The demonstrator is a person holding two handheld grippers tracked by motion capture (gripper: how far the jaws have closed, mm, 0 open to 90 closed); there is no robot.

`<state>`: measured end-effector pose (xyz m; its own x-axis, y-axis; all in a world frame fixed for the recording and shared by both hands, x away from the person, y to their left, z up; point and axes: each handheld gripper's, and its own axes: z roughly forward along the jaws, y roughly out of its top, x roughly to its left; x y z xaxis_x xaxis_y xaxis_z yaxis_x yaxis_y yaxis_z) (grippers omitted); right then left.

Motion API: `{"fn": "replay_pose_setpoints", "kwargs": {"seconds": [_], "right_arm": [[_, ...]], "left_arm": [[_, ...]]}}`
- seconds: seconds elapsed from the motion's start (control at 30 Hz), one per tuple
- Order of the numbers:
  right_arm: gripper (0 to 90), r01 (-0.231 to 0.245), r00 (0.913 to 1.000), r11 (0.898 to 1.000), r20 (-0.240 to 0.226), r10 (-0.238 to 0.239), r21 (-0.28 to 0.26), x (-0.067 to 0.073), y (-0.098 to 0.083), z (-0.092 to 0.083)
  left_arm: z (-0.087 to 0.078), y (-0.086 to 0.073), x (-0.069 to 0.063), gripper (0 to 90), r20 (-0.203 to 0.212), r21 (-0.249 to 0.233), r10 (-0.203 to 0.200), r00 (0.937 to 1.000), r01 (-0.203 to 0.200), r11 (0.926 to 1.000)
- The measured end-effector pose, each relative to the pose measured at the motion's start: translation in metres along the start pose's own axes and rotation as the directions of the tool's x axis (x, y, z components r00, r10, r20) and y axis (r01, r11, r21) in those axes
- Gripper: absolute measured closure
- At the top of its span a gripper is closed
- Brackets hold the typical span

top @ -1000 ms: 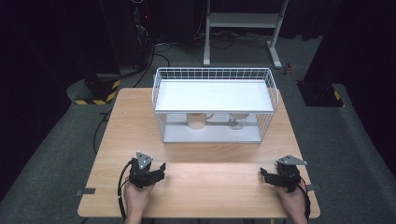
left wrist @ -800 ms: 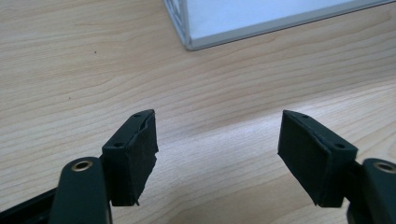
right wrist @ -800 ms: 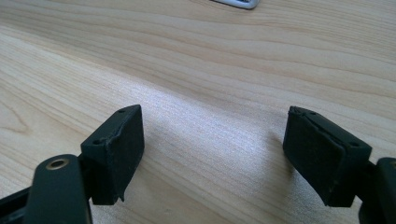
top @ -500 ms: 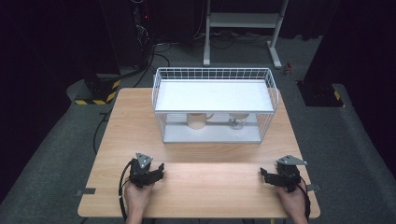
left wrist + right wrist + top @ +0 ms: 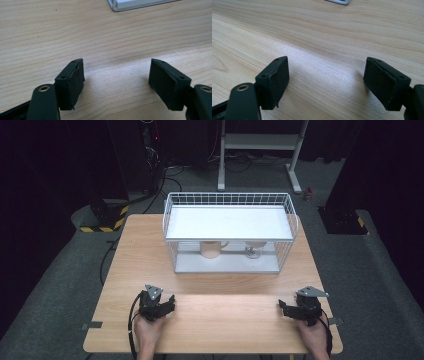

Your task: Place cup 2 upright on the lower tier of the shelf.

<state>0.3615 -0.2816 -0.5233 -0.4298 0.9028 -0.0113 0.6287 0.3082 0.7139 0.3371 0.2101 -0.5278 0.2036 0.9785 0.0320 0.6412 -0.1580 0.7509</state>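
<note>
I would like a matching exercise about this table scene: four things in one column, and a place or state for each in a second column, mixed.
Things:
1. white wire rack
2. beige cup
3. left black two-jaw gripper
4. clear stemmed glass

Places or states:
A. under the rack's shelf, toward its right
B. at the near left of the wooden table, open, holding nothing
C. at the far middle of the table
D. under the rack's shelf, toward its left

Pairs: 1-C, 2-D, 3-B, 4-A

- The tabletop (image 5: 150,255) is light wood with a wavy grain.
- The wire basket (image 5: 230,202) is white.
- Both tongs (image 5: 117,82) (image 5: 327,82) are black.
- The floor (image 5: 60,285) is grey.
</note>
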Motion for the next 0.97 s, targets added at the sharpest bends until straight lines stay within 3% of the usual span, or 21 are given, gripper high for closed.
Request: {"fn": "replay_pose_setpoints", "kwargs": {"seconds": [0.13,0.97], "right_arm": [[20.8,0.000,1.0000,1.000,0.000,0.000,0.000,0.0000,0.0000,0.0000],[20.8,0.000,1.0000,1.000,0.000,0.000,0.000,-0.0001,0.0000,0.0001]], "left_arm": [[0.0011,0.0003,0.0035,27.8,0.017,0.006,-0.027,0.9995,0.027,0.9996],[0.0012,0.0003,0.0034,26.0,0.015,0.010,-0.026,0.9996,0.026,0.9996]]}}
